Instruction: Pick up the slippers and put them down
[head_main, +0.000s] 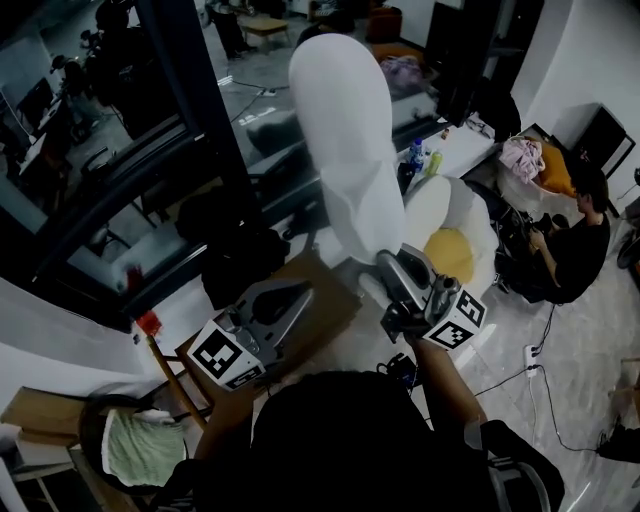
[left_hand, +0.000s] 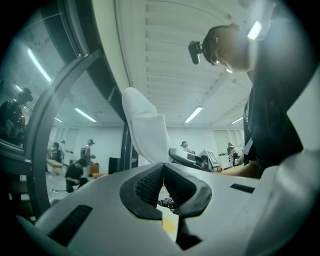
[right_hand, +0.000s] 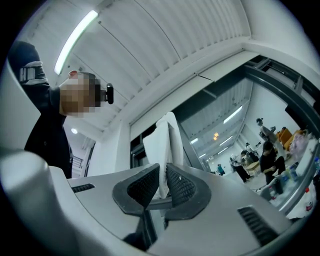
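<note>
A long white slipper (head_main: 340, 140) stands upright in the head view, raised high in front of the camera. My right gripper (head_main: 378, 268) is shut on its lower end. In the right gripper view the slipper (right_hand: 162, 142) rises from between the ribbed pads, which press on it from both sides at my right gripper (right_hand: 162, 175). My left gripper (head_main: 303, 293) is held beside it, lower left, shut with nothing between its jaws. The left gripper view shows my left gripper (left_hand: 163, 172) with its pads together, and the slipper (left_hand: 145, 127) above and beyond them.
A dark window frame (head_main: 190, 110) runs across the left. A person sits on the floor (head_main: 575, 240) at the right. A white and yellow soft thing (head_main: 455, 235) lies behind my right gripper. A basket with a green cloth (head_main: 135, 450) stands at lower left.
</note>
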